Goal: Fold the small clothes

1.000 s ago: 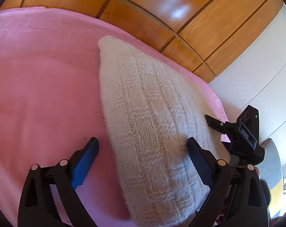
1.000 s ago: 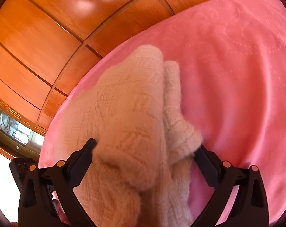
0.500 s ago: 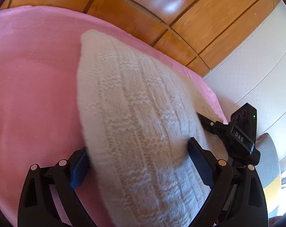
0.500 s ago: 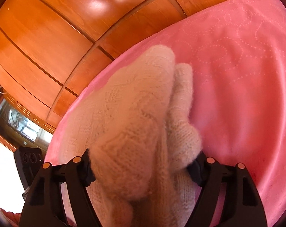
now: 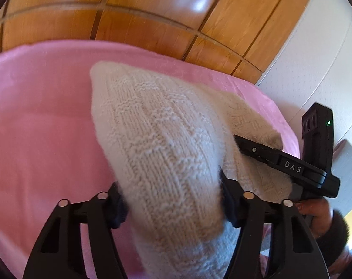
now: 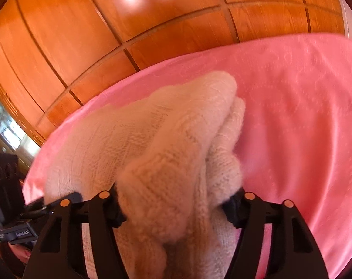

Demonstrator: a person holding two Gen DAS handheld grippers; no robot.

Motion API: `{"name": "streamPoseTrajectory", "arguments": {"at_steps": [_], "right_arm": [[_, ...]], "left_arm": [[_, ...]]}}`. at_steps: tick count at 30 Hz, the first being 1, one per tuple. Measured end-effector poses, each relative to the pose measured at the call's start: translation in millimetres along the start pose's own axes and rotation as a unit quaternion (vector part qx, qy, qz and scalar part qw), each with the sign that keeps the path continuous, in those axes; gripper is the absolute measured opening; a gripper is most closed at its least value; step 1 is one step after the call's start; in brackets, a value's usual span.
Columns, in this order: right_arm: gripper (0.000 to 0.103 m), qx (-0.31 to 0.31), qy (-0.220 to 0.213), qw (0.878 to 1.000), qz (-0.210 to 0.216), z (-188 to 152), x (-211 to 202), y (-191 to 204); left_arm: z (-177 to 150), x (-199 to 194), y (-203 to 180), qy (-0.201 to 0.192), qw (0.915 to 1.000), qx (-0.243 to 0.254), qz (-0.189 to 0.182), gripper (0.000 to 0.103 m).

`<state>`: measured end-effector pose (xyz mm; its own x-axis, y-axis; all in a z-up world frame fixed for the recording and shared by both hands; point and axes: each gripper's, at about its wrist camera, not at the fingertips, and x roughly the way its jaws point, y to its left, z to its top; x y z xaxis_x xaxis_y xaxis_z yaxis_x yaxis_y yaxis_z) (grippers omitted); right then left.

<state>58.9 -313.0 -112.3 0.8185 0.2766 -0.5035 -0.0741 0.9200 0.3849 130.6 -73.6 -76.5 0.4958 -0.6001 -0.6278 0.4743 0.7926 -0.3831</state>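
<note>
The left tool is closing, its jaws pressing from both sides on a thick bunch of the cream knitted sweater, so it grips the sweater. From that grip the knit runs away toward 11 o'clock and ends in a rounded corner on the pink bedspread. The rest of the sweater spreads toward 3 o'clock, where the right tool comes in from the 4 o'clock edge with one dark finger laid against the wool. A hand in a dark fuzzy cuff holds that tool near 4 o'clock.

In the right wrist view, the right tool is also closing and holds a bundled fold of the sweater between its jaws; both pads are sunk into the wool. The sweater lies doubled here, with a second layer peeking out along its 3 o'clock side, and its far end points to 1 o'clock. The left tool reaches in from 9 o'clock, touching the sweater's edge.

The bedspread fills the 3 o'clock half. Behind the bed, from 9 to 2 o'clock, stand glossy wooden panels; a white wall shows at 2 o'clock in the left wrist view.
</note>
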Motion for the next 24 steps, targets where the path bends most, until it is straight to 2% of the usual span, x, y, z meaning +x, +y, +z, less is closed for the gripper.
{"name": "streamPoseTrajectory", "arguments": {"at_steps": [4, 9, 17, 24], "right_arm": [[0.055, -0.037, -0.01, 0.999, -0.025, -0.7, -2.7, 20.1], [0.052, -0.056, -0.02, 0.998, -0.034, -1.5, -5.4, 34.6], [0.05, -0.073, -0.027, 0.997, -0.02, -5.8, -9.9, 55.5], [0.05, -0.085, -0.037, 0.996, 0.005, -3.0, 5.3, 86.1]], "left_arm": [[0.4, -6.0, -2.3, -0.011, 0.9997, 0.02, 0.003, 0.055], [0.3, -15.0, -5.3, -0.028, 0.999, 0.034, 0.007, 0.051], [0.2, -38.3, -13.5, -0.072, 0.9945, 0.071, 0.028, 0.048], [0.5, -59.5, -1.1, -0.107, 0.9879, 0.092, 0.064, 0.048]]}}
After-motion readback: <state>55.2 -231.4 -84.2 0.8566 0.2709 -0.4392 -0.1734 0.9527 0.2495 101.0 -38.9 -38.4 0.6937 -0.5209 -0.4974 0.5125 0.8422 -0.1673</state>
